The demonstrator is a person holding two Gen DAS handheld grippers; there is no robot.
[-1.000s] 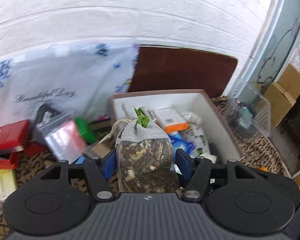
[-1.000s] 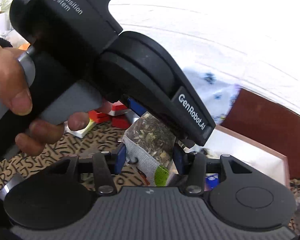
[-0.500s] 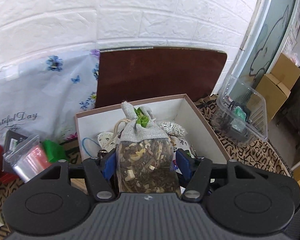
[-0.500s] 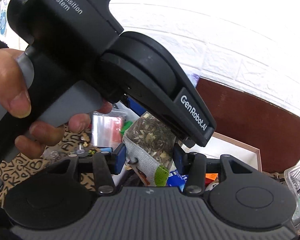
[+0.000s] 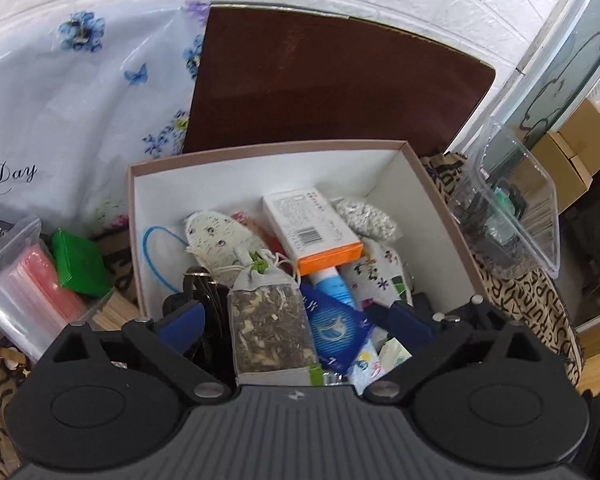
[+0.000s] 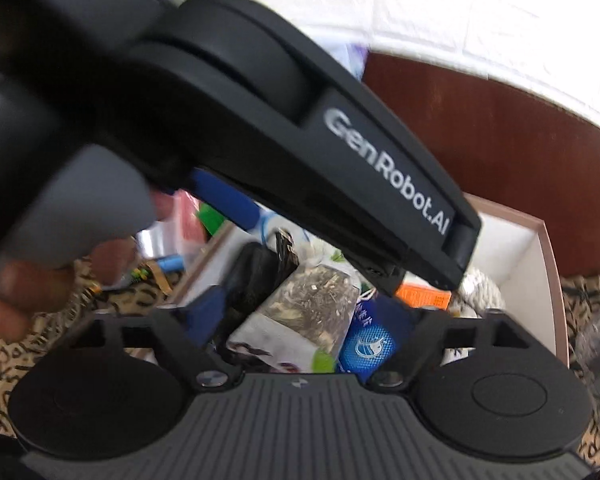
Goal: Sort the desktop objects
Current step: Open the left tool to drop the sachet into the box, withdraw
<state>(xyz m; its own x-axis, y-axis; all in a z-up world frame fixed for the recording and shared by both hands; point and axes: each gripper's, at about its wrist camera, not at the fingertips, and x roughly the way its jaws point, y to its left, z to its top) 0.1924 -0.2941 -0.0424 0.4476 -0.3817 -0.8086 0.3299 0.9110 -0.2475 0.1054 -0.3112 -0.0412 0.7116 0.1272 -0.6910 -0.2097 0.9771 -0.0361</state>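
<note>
Left gripper opening around coarse-weave herb sachet

Both grippers, left and right, jaws opening, pointing downward.

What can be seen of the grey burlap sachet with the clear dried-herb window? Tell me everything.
The grey burlap sachet with the clear dried-herb window has a cinched neck with a cream drawstring and a green sprig. It lies in the white cardboard box, leaning against a blue foil packet and something black on its other side. Both the left gripper and the right gripper are opening, pads clear of it.
</note>
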